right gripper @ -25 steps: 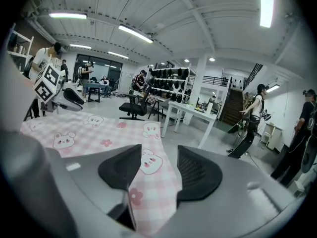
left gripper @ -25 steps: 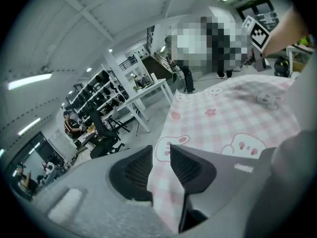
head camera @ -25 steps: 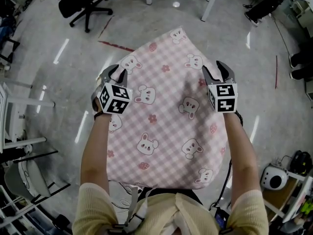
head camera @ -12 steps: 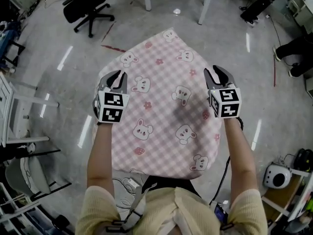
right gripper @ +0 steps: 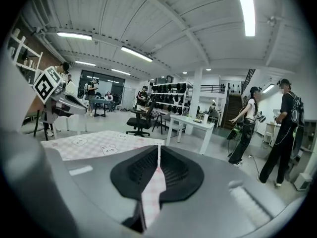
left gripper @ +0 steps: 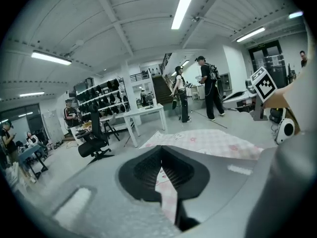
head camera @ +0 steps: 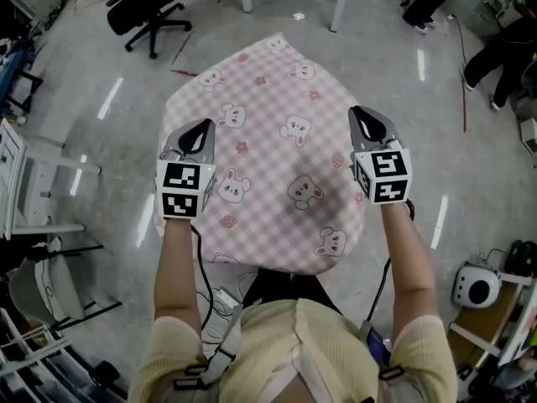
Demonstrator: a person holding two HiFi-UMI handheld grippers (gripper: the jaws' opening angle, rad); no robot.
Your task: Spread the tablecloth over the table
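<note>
Tablecloth (head camera: pixel 268 141): pink check with a rabbit print. It is stretched out between the two grippers and runs forward from their tips to a far corner well ahead. The near edge sags just behind and below the grippers, towards our body.

Left gripper (head camera: pixel 200 127): clamped on the cloth's left edge. Its jaws have just been closing. In the left gripper view a fold of pink check is pinched between the ribbed pads (left gripper: pixel 148 171), and the rest of the sheet lies flat ahead and to the right of the tips.

Right gripper (head camera: pixel 367 117): jaws have likewise just been closing, and they are now nipped onto the right edge. In the right gripper view a strip of cloth runs up through the narrow slit between the jaws, with the sheet spreading ahead and to the left.

Progress, as we judge it: the cloth is unfolded and gripped at both sides, and it looks taut enough to carry or to flick out. Laying it is not done. We can make out no tabletop beneath the sheet, only grey floor (head camera: pixel 84 141) around its edges. What is left is to settle it flat, square it and let go.

Beyond: an office chair (head camera: pixel 147 7) is far ahead of the left gripper. White table legs (head camera: pixel 340 7) stand past the cloth's far corner.
</note>
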